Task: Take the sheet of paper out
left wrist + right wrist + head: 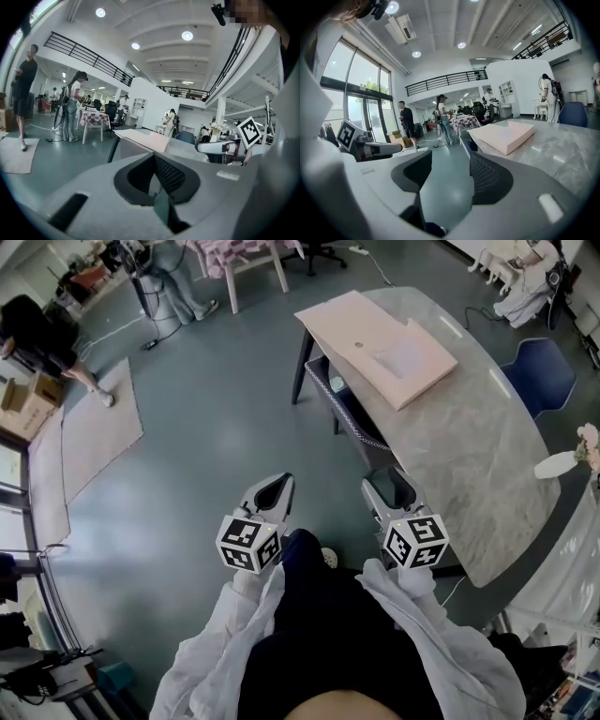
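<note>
A flat pink box (380,348) lies on the far end of the marble table (469,456), with a paler sheet-like patch (409,354) on its top. It also shows in the left gripper view as the pink box (140,139) and in the right gripper view as the pink box (504,135). Both grippers hang over the grey floor, short of the table's near end. My left gripper (278,481) (153,157) is shut with nothing in it. My right gripper (382,482) (451,157) stands open and holds nothing; floor shows between its pads.
A mesh shelf (347,404) hangs under the table's left edge. A blue chair (547,371) stands beyond the table, and a white vase (562,463) sits at its right edge. On the left are a floor mat (89,442), cardboard boxes (23,399) and people standing.
</note>
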Demonstrator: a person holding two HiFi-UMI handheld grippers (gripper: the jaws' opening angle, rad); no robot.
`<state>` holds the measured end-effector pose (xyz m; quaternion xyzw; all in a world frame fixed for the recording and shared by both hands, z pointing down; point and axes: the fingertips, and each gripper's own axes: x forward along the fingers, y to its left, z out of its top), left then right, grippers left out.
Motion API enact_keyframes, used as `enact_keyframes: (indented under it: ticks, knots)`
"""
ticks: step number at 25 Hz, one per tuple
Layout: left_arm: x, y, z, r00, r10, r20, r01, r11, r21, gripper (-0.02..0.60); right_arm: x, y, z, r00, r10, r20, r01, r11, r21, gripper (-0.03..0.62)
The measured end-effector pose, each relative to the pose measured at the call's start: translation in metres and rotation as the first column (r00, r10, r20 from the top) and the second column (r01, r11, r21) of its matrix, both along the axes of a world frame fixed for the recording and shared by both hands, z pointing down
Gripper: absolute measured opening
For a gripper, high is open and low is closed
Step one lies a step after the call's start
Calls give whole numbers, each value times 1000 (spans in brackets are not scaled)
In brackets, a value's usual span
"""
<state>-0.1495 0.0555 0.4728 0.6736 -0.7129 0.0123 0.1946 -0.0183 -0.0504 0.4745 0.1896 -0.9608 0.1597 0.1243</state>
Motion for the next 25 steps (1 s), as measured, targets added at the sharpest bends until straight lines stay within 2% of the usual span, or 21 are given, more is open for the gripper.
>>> enact_keyframes:
  ticks: [5, 11, 16, 19, 25]
  knots:
    - [-2, 9, 6, 1000, -6, -10, 6, 1000, -14, -2, -2, 8, 7, 1000, -5, -9, 4, 1000, -17, 249]
    - [-27, -7, 19, 1000, -3, -21, 2, 1000, -26, -2, -27, -6, 18, 1000, -10, -19, 9, 1000, -23, 249]
    - [-55, -52, 17, 999, 46, -20, -46, 999, -6, -2, -48, -43, 16, 999, 49, -14, -49, 999, -15, 249]
    - [-75, -82, 9, 996, 84, -13, -84, 996, 11, -2, -69, -68, 14, 996, 89, -4, -89, 995, -41, 249]
    - [-132, -138, -7, 990, 139, -19, -139, 990, 8, 0, -118, -113, -4, 989, 150, 5, -150, 986, -69, 249]
